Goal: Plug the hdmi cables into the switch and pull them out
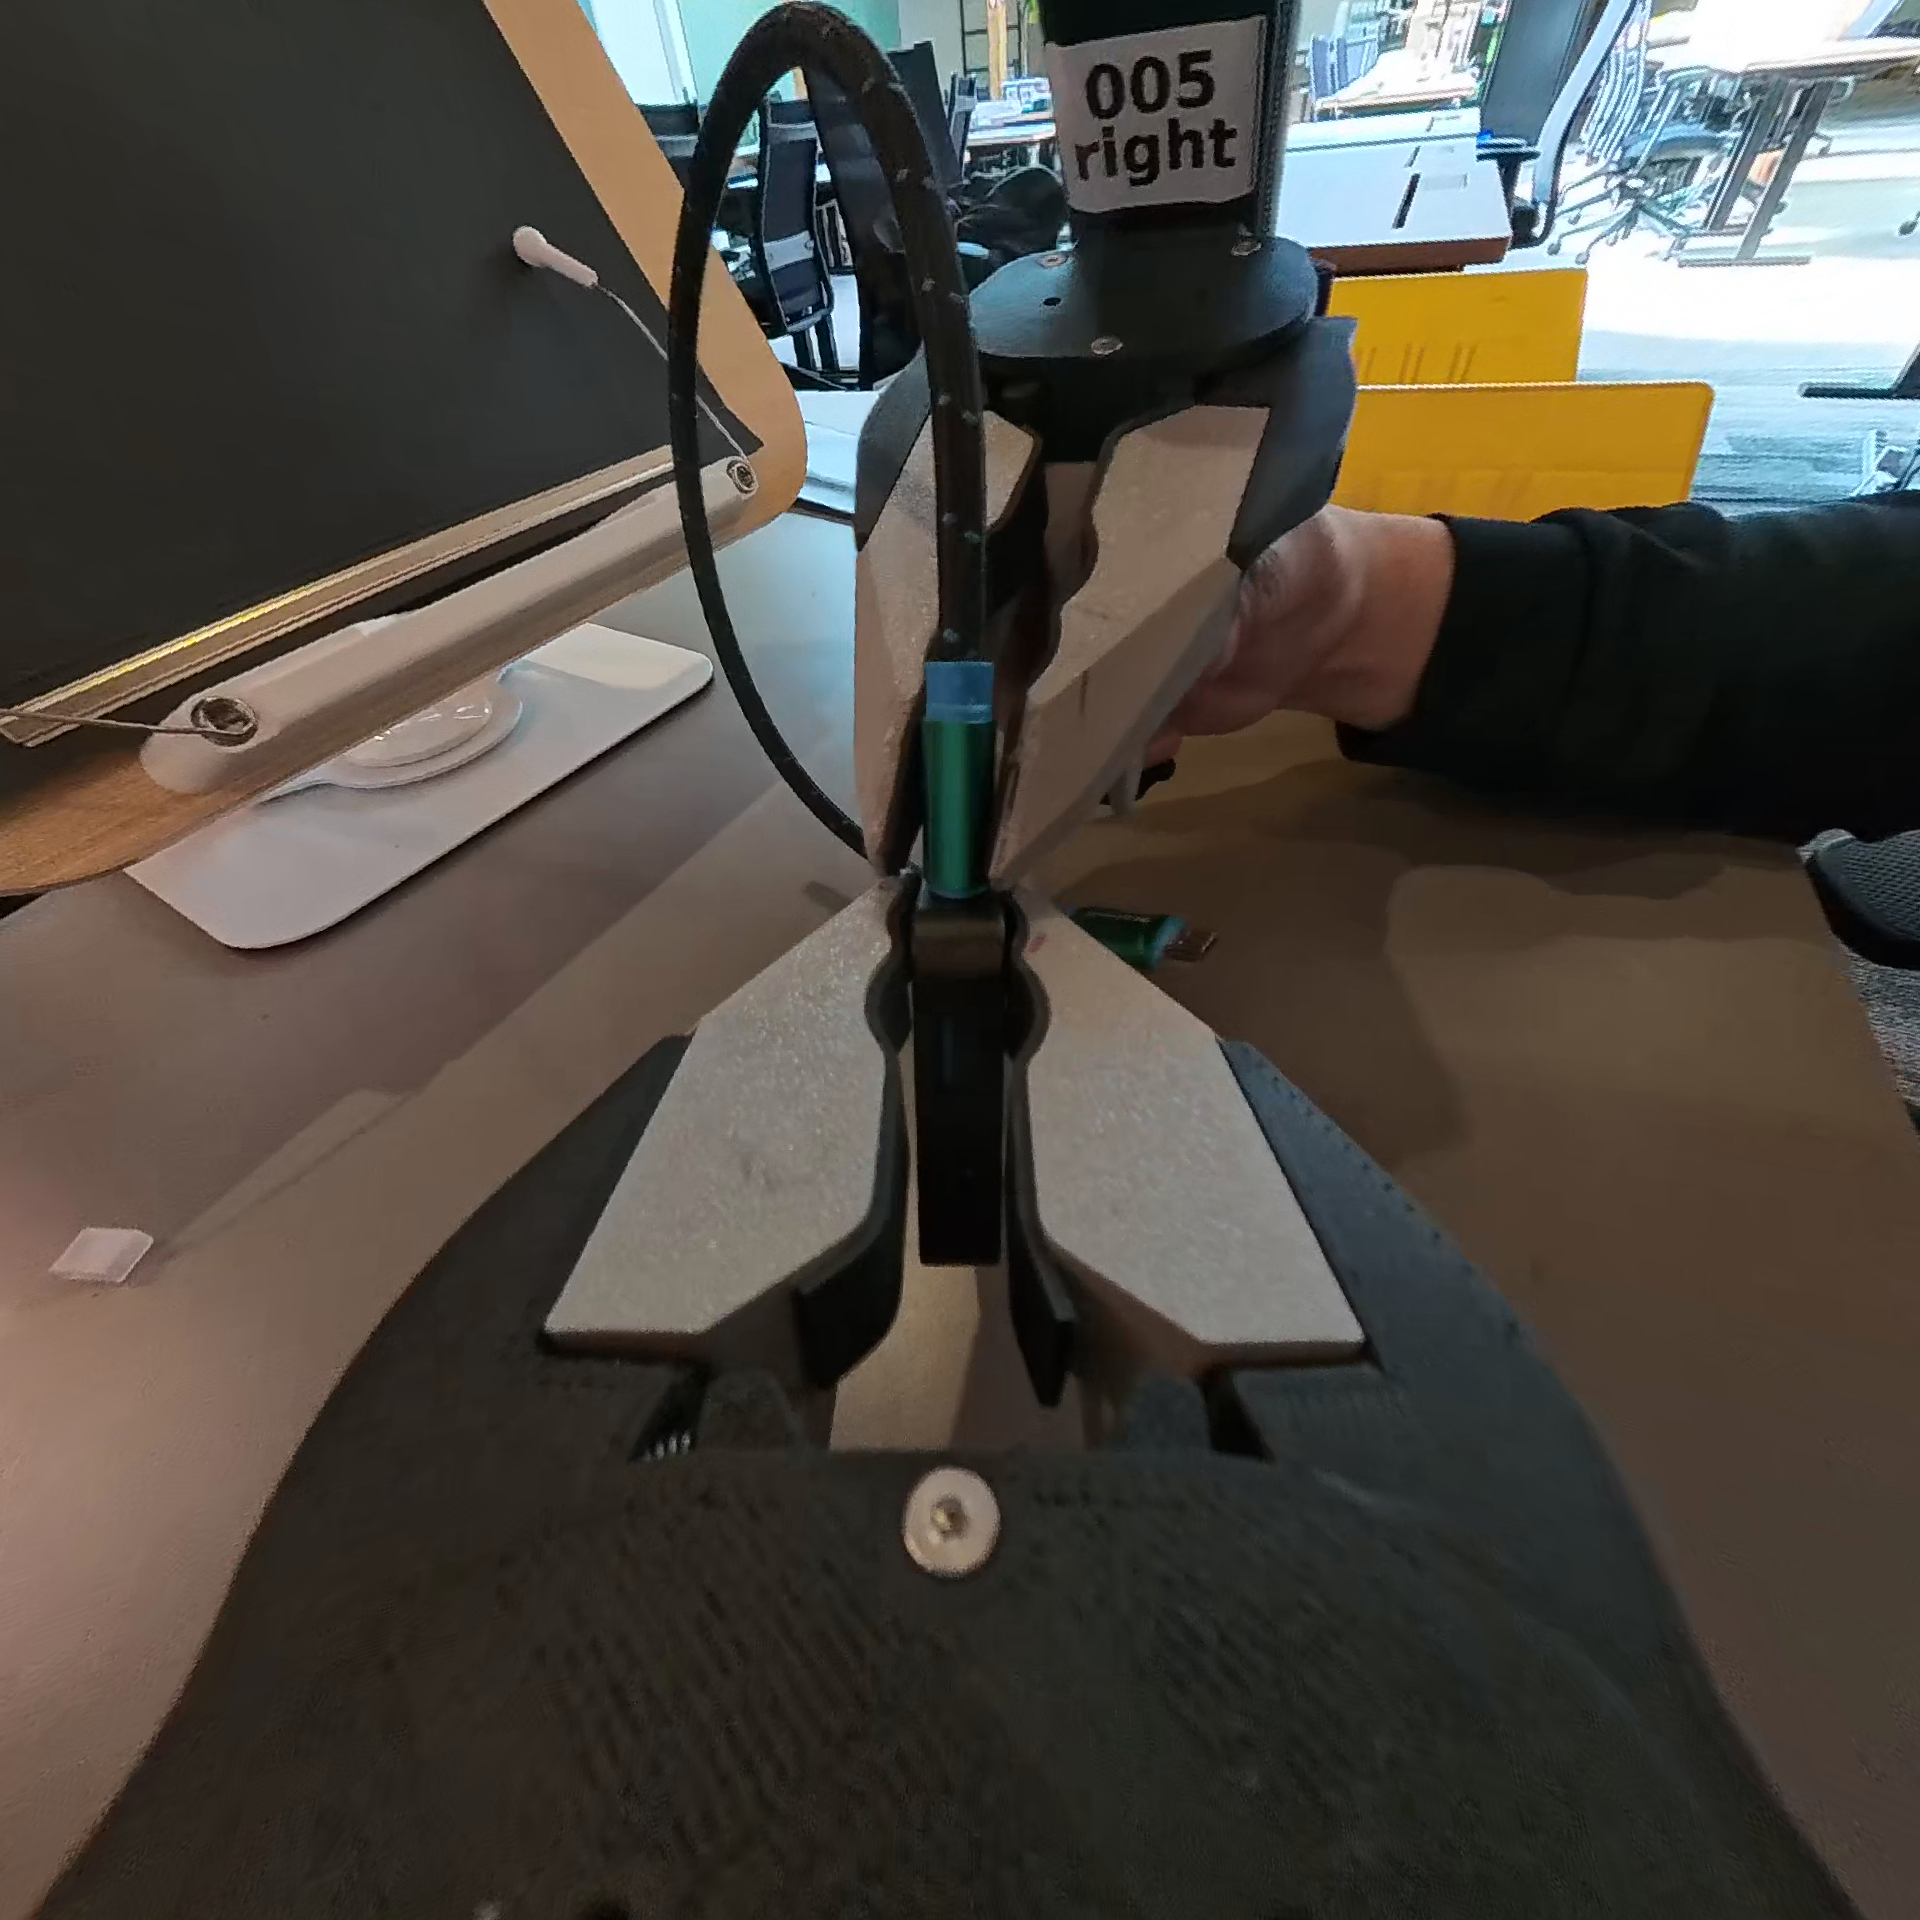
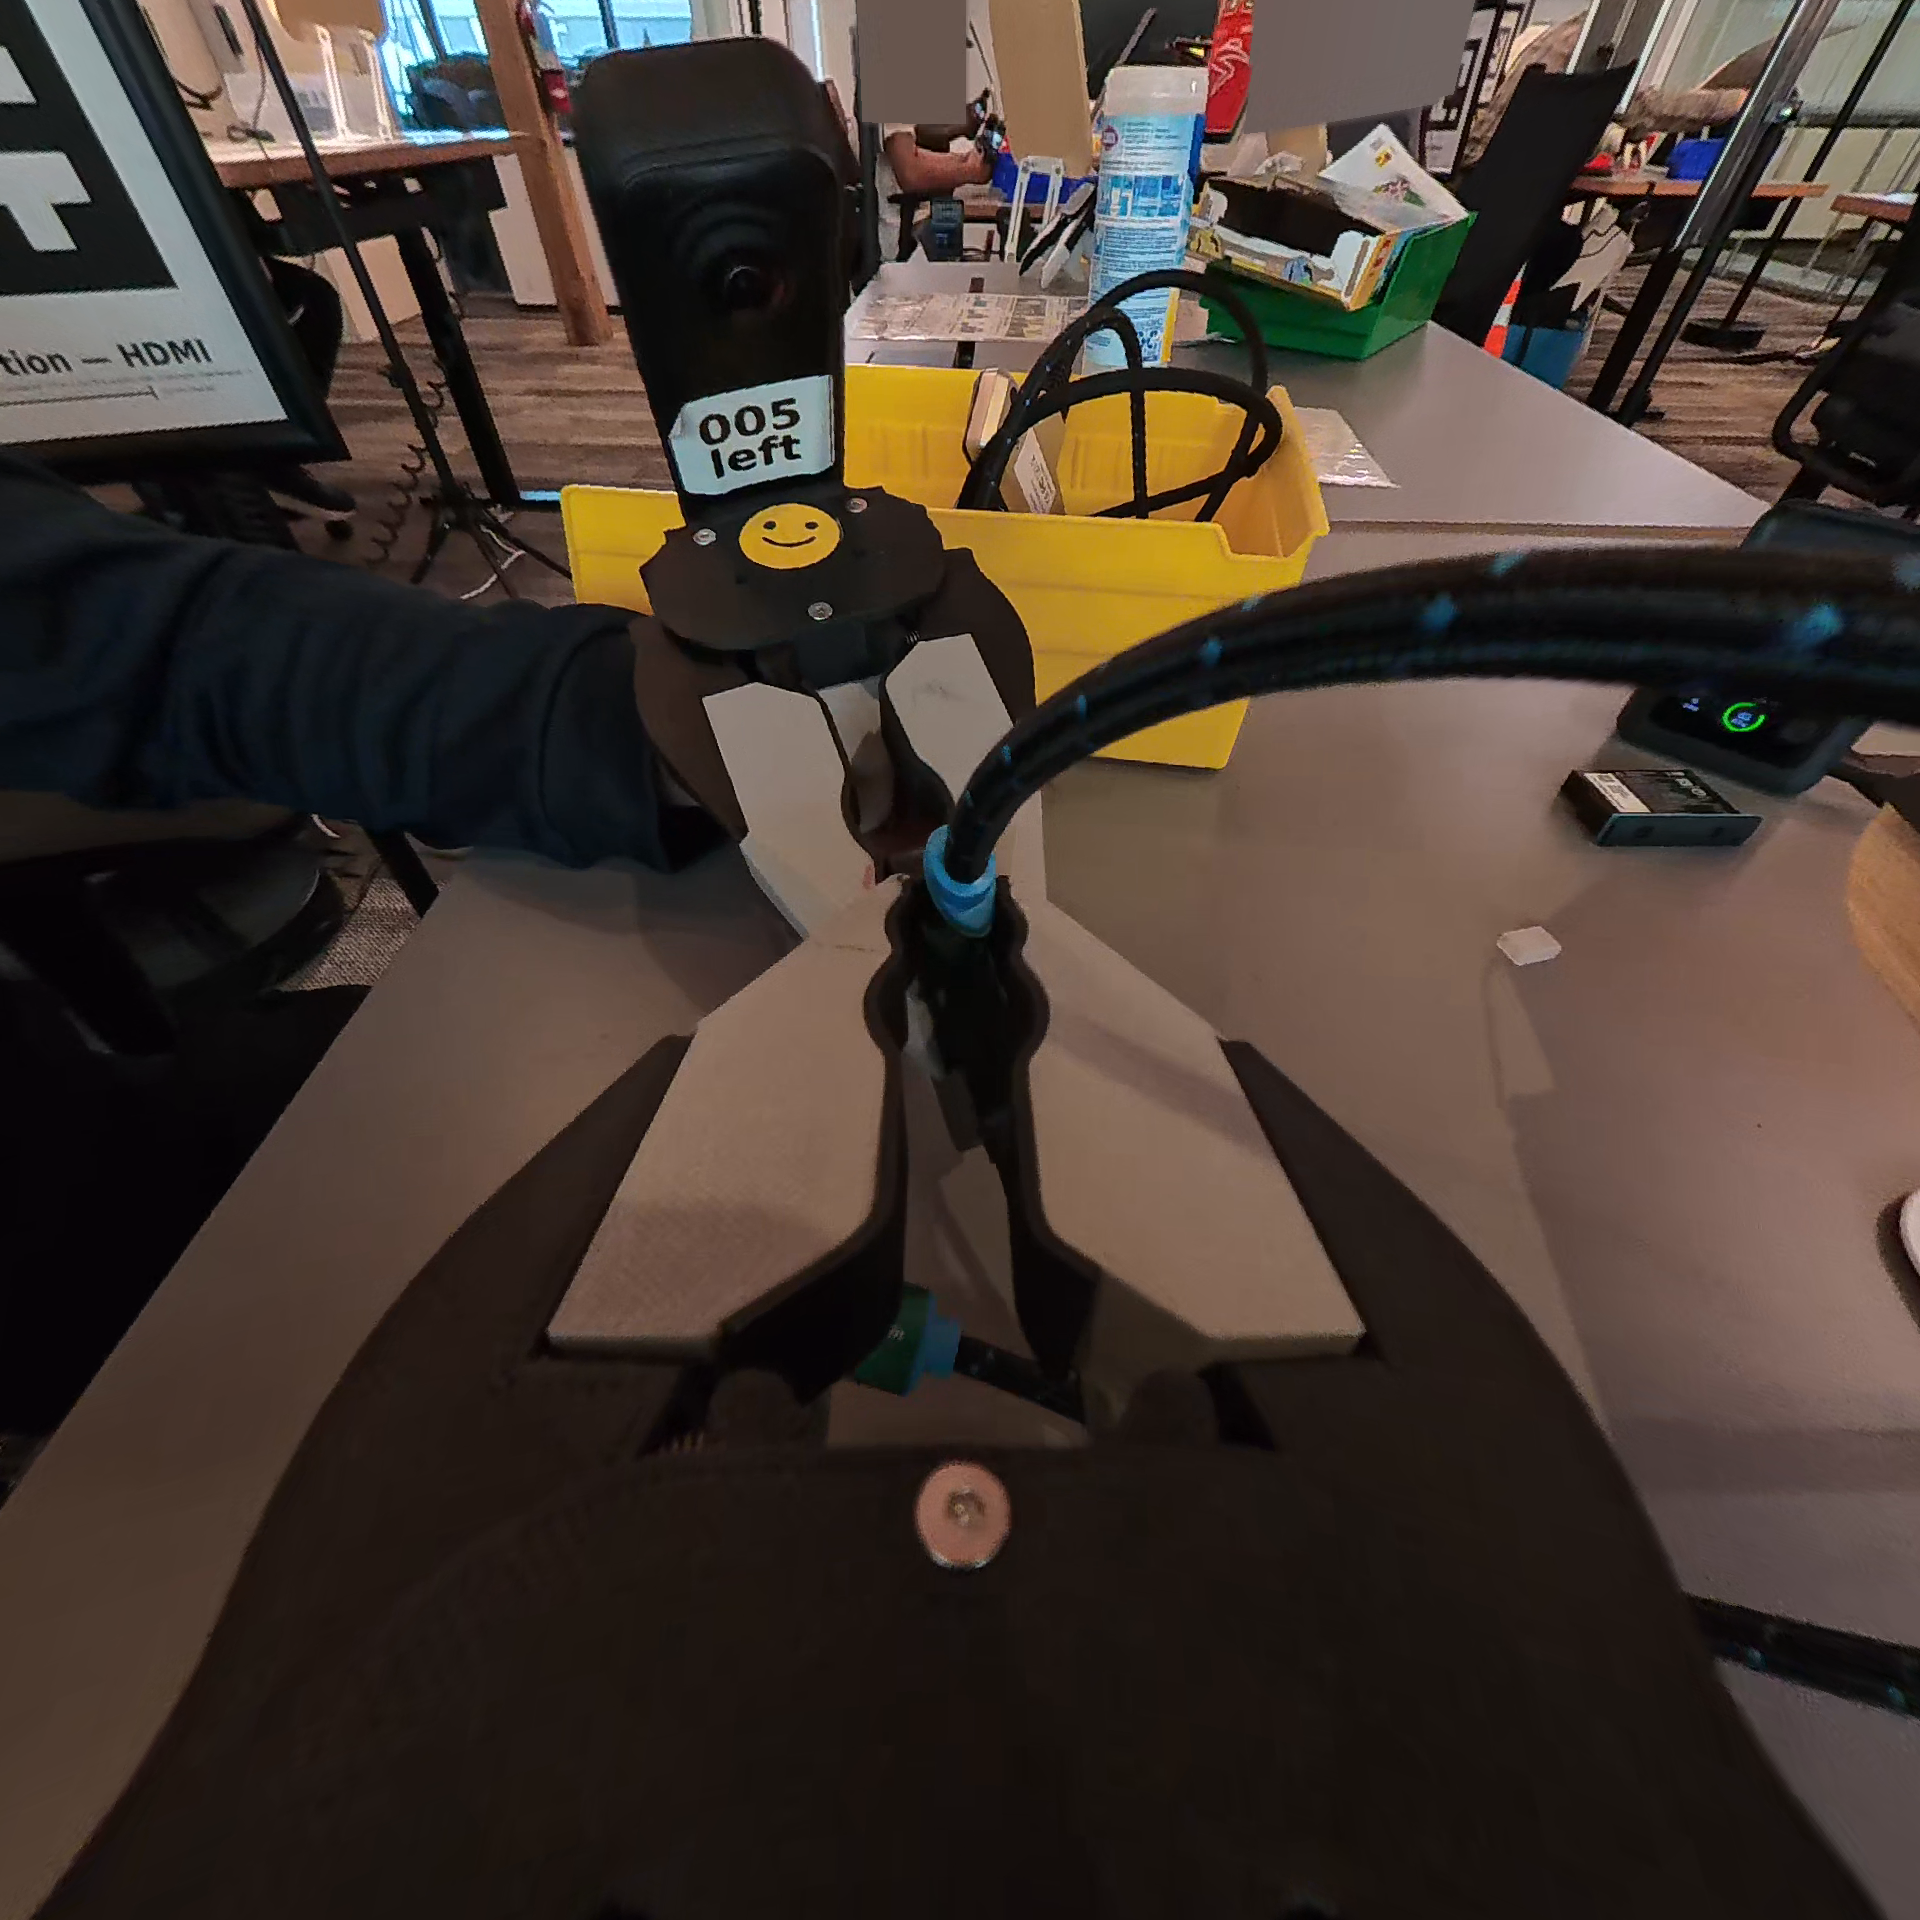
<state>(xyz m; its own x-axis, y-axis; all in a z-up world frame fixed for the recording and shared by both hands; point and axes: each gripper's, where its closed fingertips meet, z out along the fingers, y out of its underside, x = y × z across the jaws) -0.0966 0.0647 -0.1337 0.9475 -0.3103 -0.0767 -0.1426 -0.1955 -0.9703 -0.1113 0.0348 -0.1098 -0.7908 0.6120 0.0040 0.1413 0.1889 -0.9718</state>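
In the left wrist view my left gripper (image 1: 954, 904) is shut on a black HDMI switch (image 1: 956, 1122), held edge-up between the fingers. Facing it tip to tip, my right gripper (image 1: 951, 868) is shut on a green HDMI plug (image 1: 951, 800) with a blue collar and a black braided cable (image 1: 717, 436). The plug's end meets the switch; its metal tip is hidden. In the right wrist view my right gripper (image 2: 951, 914) grips the plug at its blue collar (image 2: 961, 883), opposite the left gripper (image 2: 883, 862). A second green plug (image 1: 1127, 930) lies on the table.
A tilted board on a white stand (image 1: 416, 790) is at the left. A yellow bin (image 2: 1143, 644) with more cables stands behind the left gripper. A black box (image 2: 1662, 805), a device with a green light (image 2: 1745, 717) and a small white piece (image 2: 1527, 945) lie on the grey table. My two grippers' fingertips are within a few centimetres of each other.
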